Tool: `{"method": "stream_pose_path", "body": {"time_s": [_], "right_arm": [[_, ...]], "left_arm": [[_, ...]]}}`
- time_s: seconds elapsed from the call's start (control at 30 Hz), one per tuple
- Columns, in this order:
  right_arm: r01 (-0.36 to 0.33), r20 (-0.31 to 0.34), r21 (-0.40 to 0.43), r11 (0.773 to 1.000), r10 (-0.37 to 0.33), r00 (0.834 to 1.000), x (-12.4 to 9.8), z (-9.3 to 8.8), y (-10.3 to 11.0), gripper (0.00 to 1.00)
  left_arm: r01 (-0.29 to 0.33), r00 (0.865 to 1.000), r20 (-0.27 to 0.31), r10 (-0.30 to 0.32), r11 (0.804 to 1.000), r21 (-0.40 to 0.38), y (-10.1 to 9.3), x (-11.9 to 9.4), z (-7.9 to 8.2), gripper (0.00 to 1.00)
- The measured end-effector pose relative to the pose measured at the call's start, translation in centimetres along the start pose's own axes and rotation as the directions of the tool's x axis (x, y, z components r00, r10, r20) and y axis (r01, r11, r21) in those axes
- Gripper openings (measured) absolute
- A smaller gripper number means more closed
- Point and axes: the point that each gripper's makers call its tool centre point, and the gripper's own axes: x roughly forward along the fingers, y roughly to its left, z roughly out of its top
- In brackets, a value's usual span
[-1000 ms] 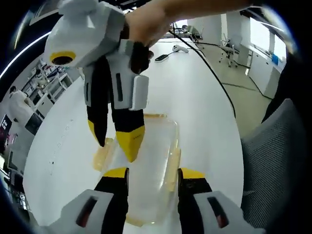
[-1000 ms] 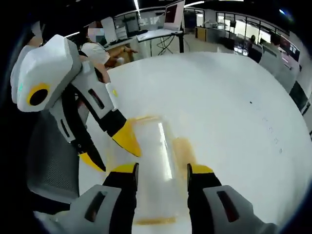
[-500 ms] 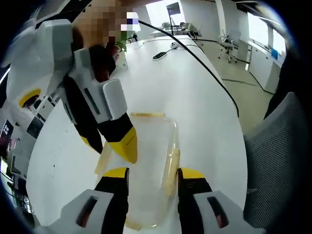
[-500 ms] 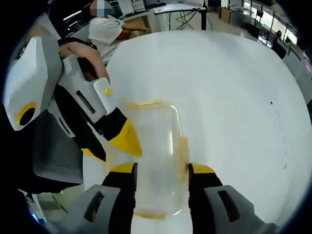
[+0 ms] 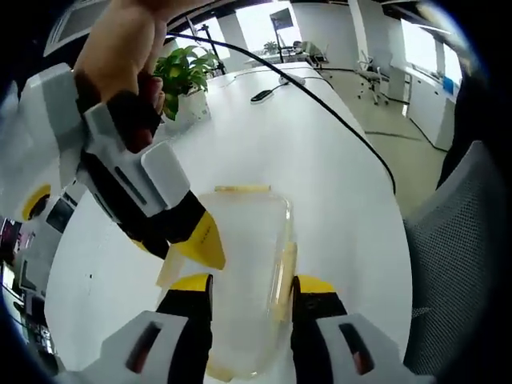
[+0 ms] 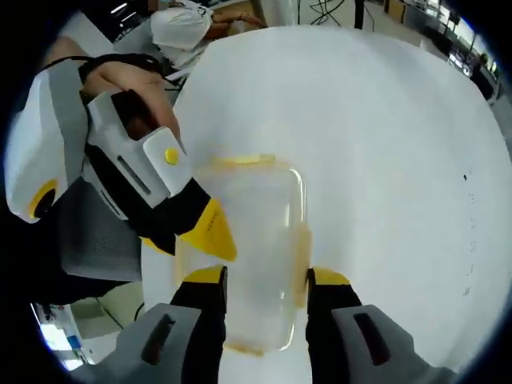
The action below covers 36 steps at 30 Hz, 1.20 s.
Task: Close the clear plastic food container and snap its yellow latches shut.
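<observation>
Because the clear container (image 5: pixel 244 276) is slick and light on the white tabletop (image 5: pixel 320 152), uneven pressing could skate it sideways or leave a yellow latch (image 5: pixel 282 276) half-seated. Left gripper view: the left gripper (image 5: pixel 246 290), jaws parted, straddles the container's near end without clamping; the right gripper (image 5: pixel 210 244) descends at its left edge, its jaw gap indeterminate.

Right gripper view: the right gripper (image 6: pixel 264 282) likewise stands apart astride the container (image 6: pixel 256 240), lid apparently seated, latches pale yellow.
</observation>
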Motion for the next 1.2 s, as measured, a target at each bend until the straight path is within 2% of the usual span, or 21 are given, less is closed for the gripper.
{"method": "stream_pose_path", "body": {"time_s": [0.13, 0.3, 0.33, 0.37, 0.43, 0.47, 0.53, 0.63, 1.2], "right_arm": [[0.002, -0.039, -0.014, 1.000, -0.003, 0.999, 0.13, 0.06, -0.06, 0.35], [-0.017, -0.037, -0.011, 1.000, 0.016, 0.999, 0.15, -0.04, -0.08, 0.35], [-0.024, -0.079, 0.013, 1.000, 0.025, 0.997, -0.10, -0.88, 0.13, 0.33], [-0.018, -0.042, -0.008, 1.000, 0.018, 0.999, 0.14, -0.24, -0.03, 0.33], [-0.018, -0.033, -0.007, 1.000, 0.018, 0.999, 0.21, -0.11, 0.00, 0.33], [-0.018, -0.033, -0.008, 1.000, 0.017, 0.999, 0.22, -0.13, 0.00, 0.34], [-0.019, -0.039, -0.003, 1.000, 0.018, 0.999, 0.30, -0.20, 0.05, 0.34], [-0.018, -0.046, 0.001, 1.000, 0.018, 0.999, 0.38, -0.08, 0.00, 0.35], [-0.022, -0.066, 0.008, 1.000, 0.022, 0.998, 0.35, 0.04, 0.09, 0.37]], "left_arm": [[-0.011, 1.000, 0.003, 0.011, 1.000, 0.004, -0.04, 0.06, -0.05, 0.32], [-0.005, 1.000, 0.010, 0.005, 1.000, 0.001, -0.01, 0.05, -0.05, 0.32], [0.001, 1.000, 0.009, -0.001, 1.000, 0.001, -0.04, 0.13, -0.05, 0.31], [0.001, 1.000, 0.008, -0.001, 1.000, -0.003, 0.00, 0.18, -0.05, 0.31], [0.002, 1.000, 0.009, -0.002, 1.000, 0.007, -0.07, 0.20, 0.01, 0.30], [-0.016, 1.000, 0.008, 0.016, 1.000, 0.015, 0.05, 0.36, 0.01, 0.29], [-0.004, 1.000, 0.010, 0.004, 1.000, -0.001, 0.07, 0.26, -0.47, 0.28], [-0.002, 1.000, 0.024, 0.001, 1.000, 0.010, 0.03, 0.01, -0.23, 0.29], [-0.040, 0.999, 0.017, 0.040, 0.999, 0.015, -0.07, 0.18, 0.00, 0.31]]}}
